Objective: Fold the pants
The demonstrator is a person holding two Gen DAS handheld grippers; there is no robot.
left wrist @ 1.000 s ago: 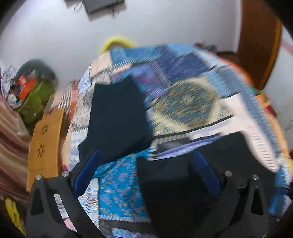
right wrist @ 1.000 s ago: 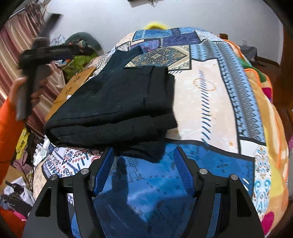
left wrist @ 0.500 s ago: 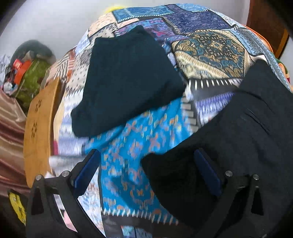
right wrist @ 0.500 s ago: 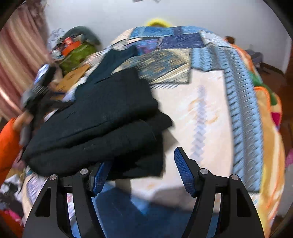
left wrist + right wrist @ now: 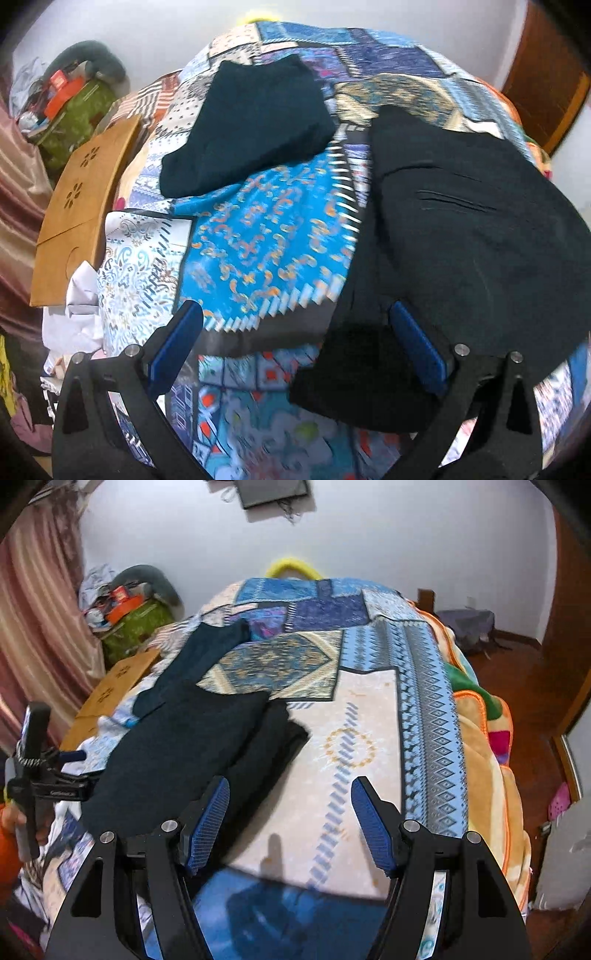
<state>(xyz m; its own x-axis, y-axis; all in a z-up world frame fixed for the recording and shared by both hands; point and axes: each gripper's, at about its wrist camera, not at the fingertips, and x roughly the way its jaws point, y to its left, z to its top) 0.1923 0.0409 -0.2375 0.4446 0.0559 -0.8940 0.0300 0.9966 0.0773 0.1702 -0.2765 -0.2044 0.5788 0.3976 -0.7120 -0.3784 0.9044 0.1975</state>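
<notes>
Black pants [image 5: 461, 236] lie folded on the patterned bedspread [image 5: 266, 236], at the right of the left wrist view and left of centre in the right wrist view [image 5: 192, 746]. My left gripper [image 5: 295, 339] is open and empty, its right finger over the pants' near corner. My right gripper [image 5: 290, 812] is open and empty, above the bed just right of the pants' near edge. The left gripper also shows at the far left of the right wrist view [image 5: 70, 764], held in a hand.
A second dark folded garment [image 5: 251, 122] lies farther up the bed. A wooden board [image 5: 81, 206] leans at the bed's left side, with a green bag [image 5: 74, 118] and clutter behind it. An orange blanket [image 5: 487, 746] lies along the bed's right edge.
My left gripper came down from a raised position to the pants' near left corner. My right gripper moved up and rightward past the pants' near edge. Both stayed open.
</notes>
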